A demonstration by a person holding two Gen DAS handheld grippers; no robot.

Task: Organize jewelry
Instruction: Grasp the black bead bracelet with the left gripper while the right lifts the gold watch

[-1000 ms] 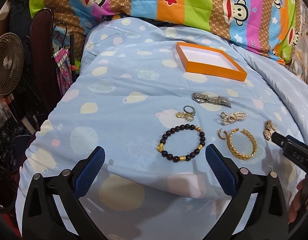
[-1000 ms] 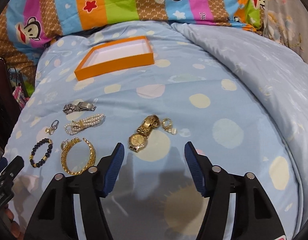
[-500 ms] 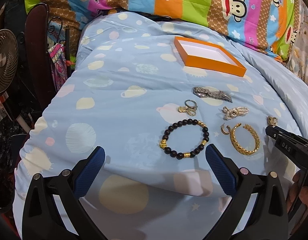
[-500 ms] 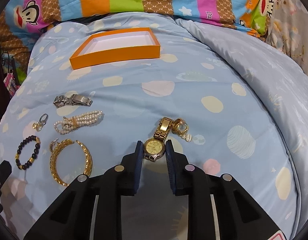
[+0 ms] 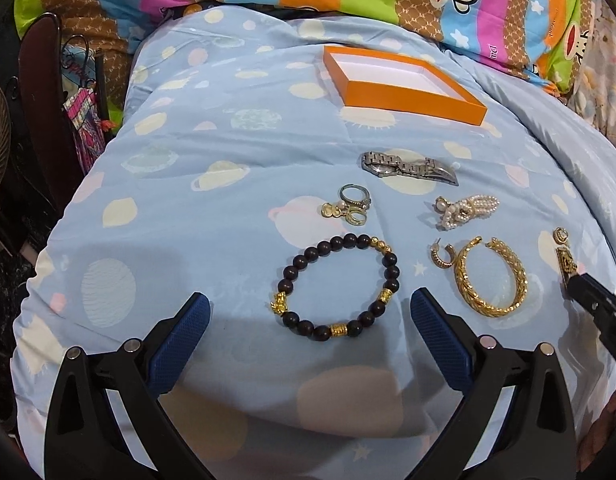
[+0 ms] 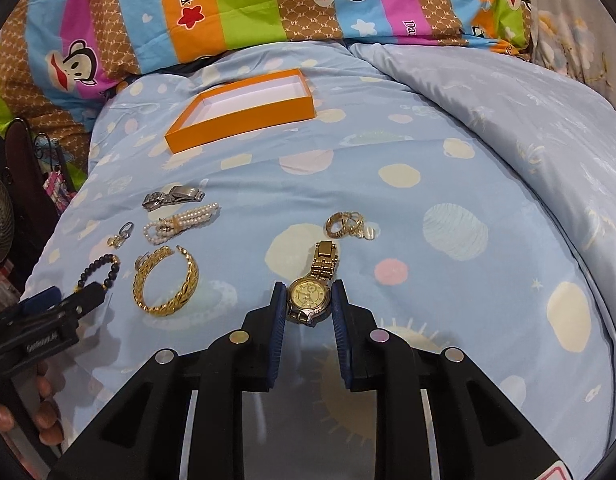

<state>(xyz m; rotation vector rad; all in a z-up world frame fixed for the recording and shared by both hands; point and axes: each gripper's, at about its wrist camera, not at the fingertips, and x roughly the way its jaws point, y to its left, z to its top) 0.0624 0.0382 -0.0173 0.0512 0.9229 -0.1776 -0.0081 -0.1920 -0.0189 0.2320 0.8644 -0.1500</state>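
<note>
Right tool clamped on the gold watch at its case, strap running away toward the orange box far ahead on the bed; left tool spread wide, empty, just before the bead bracelet.

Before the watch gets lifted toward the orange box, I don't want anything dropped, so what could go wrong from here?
1. The right tongs pinch only the round case of the gold watch; its band trails on the quilt, so it may swing or slip out.
2. The small gold rings lie just past the band's end and could be dragged along.
3. The orange box sits on soft bedding and might tip.
</note>
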